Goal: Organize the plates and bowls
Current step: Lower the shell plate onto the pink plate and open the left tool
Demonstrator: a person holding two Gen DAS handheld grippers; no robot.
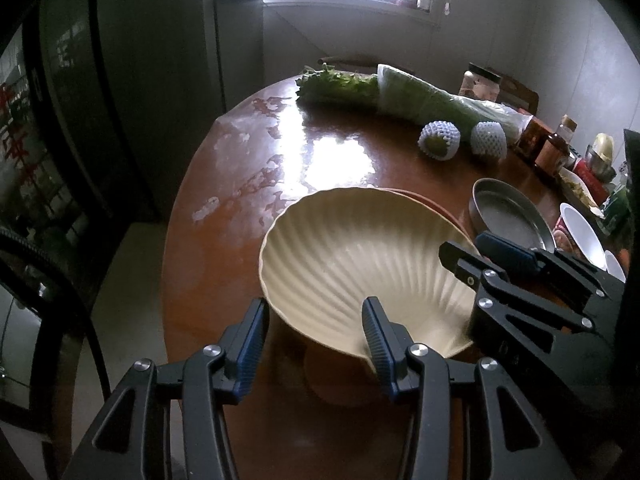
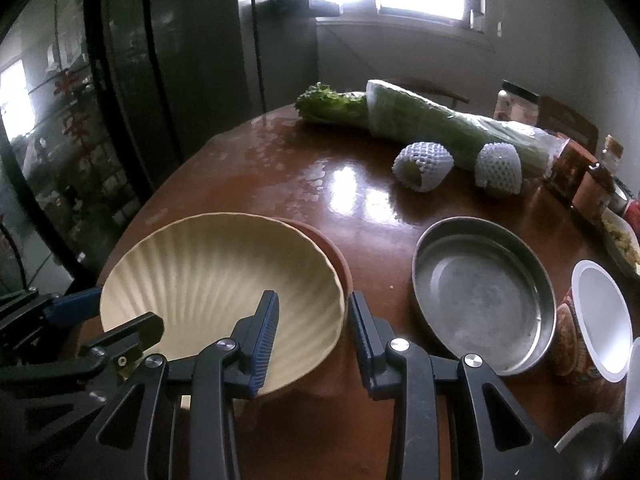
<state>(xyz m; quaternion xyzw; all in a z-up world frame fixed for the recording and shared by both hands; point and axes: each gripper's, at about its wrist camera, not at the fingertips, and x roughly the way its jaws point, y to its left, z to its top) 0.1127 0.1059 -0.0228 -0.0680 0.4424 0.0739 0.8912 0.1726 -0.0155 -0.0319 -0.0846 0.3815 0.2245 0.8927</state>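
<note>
A: Starting with the table (image 2: pixel 248 152): where's the cream bowl (image 2: pixel 216 280)?

B: Near its front edge, tilted, over a brown plate (image 2: pixel 334 258). Both tools straddle its rim with jaws spread; neither pinches it. The left gripper (image 1: pixel 316 346) takes the near rim, the right gripper (image 2: pixel 314 338) the right rim.

A: So which step?

B: Seemingly seating the bowl on the plate, or about to lift it. Next, one gripper must close on the rim.

A: Any difference between views?

B: Only the right wrist shows the whole steel pan (image 2: pixel 484 296).
</note>
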